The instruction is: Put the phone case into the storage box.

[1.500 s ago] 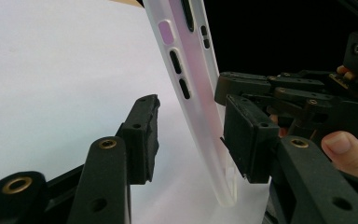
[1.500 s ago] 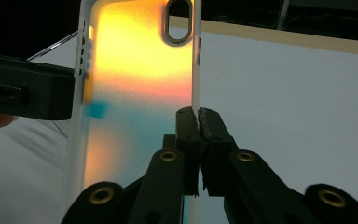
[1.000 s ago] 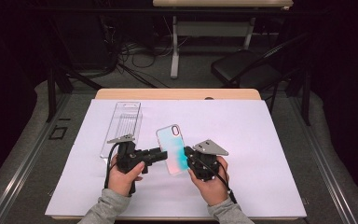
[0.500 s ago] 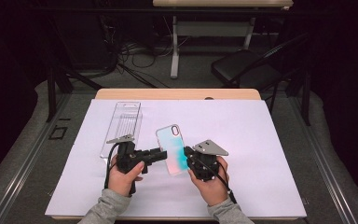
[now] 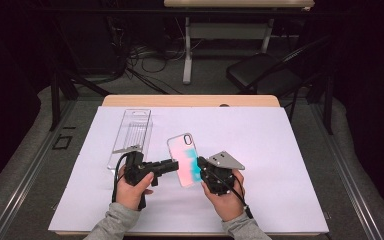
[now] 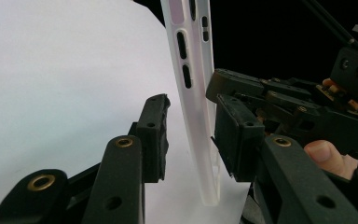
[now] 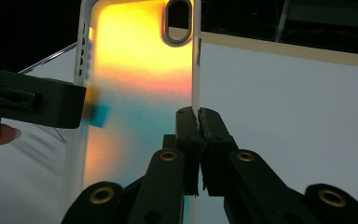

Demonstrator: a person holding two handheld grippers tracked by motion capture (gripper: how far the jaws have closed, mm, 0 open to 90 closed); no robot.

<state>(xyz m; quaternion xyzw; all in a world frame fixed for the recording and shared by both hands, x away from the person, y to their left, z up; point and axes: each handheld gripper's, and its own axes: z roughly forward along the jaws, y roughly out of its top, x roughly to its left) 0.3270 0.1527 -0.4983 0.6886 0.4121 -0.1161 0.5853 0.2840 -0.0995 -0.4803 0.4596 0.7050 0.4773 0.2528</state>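
The phone case (image 7: 135, 93) runs off the top edge, its lower end seemingly hidden behind the right gripper (image 7: 198, 116).

A translucent phone case (image 5: 184, 160) with a white frame, its back shading from orange-pink to teal, an oval camera cutout at its far end. It is held tilted above the middle of the white-covered table, slightly toward the near edge.

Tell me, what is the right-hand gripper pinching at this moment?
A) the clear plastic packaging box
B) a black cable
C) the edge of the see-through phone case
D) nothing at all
C: in the right gripper view the right gripper has its jaws shut on the side edge of the phone case, lifted off the white sheet.
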